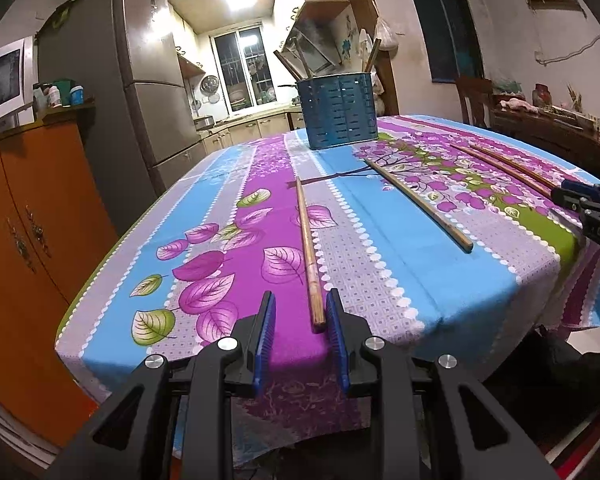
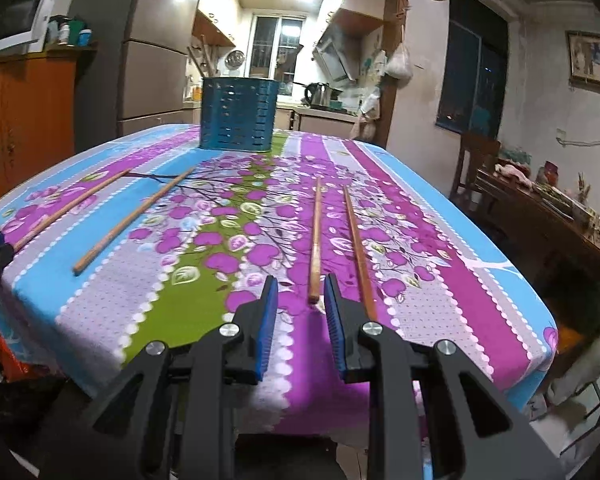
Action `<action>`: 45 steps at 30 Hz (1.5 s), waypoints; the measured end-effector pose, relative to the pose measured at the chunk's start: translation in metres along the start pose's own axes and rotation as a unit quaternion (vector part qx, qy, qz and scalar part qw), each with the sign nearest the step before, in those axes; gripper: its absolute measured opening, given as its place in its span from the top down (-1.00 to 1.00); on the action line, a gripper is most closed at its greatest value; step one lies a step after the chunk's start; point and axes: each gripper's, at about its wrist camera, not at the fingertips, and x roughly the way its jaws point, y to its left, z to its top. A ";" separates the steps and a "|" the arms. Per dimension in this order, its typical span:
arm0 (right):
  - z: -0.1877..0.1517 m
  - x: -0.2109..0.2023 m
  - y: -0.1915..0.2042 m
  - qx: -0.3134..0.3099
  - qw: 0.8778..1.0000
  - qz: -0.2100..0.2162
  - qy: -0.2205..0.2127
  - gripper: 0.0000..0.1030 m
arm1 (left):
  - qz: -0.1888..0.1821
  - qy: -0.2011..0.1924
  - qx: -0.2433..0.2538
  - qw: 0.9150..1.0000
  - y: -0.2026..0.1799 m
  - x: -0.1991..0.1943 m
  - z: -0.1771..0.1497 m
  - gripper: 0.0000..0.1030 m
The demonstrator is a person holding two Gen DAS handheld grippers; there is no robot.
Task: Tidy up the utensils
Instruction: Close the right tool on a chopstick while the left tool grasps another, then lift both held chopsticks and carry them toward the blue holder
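1. Tongs, left (image 1: 300, 320), stood unclenched astride the near end of a chopstick (image 1: 309, 256) lying on the table (image 1: 440, 280)
2. Right tongs (image 2: 300, 300) gaped likewise around another chopstick (image 2: 315, 236)
3. Blue holder (image 1: 342, 112) stood far back

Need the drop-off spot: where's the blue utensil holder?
The blue utensil holder stands at the table's far end, beyond all four chopsticks, left of centre in the right wrist view.

The only lettering in view is a few pale embossed characters on the black body of the right gripper (image 1: 576, 200), far right of the left gripper's jaws; they are too blurred to read.
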 end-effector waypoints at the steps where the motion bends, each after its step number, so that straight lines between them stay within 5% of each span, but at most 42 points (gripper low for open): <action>1: -0.001 0.002 0.000 0.002 1.000 0.000 0.003 0.57 | 0.000 0.000 -0.002 1.000 0.000 0.001 0.000 0.45; 6: 0.003 0.010 -0.007 0.014 1.000 -0.001 0.009 0.60 | 0.002 -0.003 -0.005 1.000 0.000 0.002 0.000 0.46; 10: 0.005 0.014 -0.005 0.010 1.000 0.008 0.013 0.87 | -0.007 -0.008 -0.015 1.000 -0.001 0.001 -0.003 0.62; 19: 0.003 0.016 -0.018 0.070 0.997 0.043 0.013 0.87 | -0.020 -0.016 -0.025 0.999 0.000 0.001 -0.004 0.71; 45: -0.001 0.012 -0.013 0.066 0.997 0.029 -0.001 0.86 | -0.033 -0.033 -0.029 0.998 0.002 -0.005 -0.010 0.78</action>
